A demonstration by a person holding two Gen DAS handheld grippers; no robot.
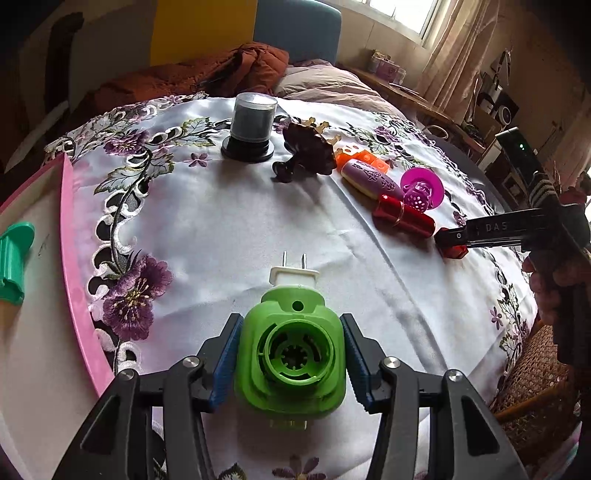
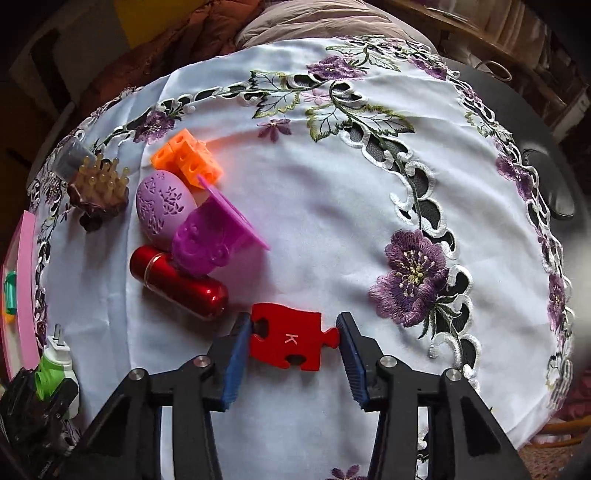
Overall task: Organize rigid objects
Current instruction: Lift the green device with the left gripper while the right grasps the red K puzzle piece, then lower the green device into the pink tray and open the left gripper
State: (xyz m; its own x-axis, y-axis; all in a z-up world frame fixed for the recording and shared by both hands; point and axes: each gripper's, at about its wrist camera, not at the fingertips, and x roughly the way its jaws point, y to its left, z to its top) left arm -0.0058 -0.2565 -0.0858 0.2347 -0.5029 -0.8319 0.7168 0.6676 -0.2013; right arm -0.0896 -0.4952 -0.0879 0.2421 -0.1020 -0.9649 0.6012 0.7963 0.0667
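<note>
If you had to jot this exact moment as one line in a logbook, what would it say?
left gripper: shut on green plug-in device | right gripper: closing around red puzzle piece | pink tray: at left

Ahead of my left tongs I see a white embroidered tablecloth; far beyond it a rust quilt, a window upper right, curtain beside it.

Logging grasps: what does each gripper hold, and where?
Left gripper clamps the green plug-in device by its sides; right gripper pinches the red puzzle piece by its ends.
</note>
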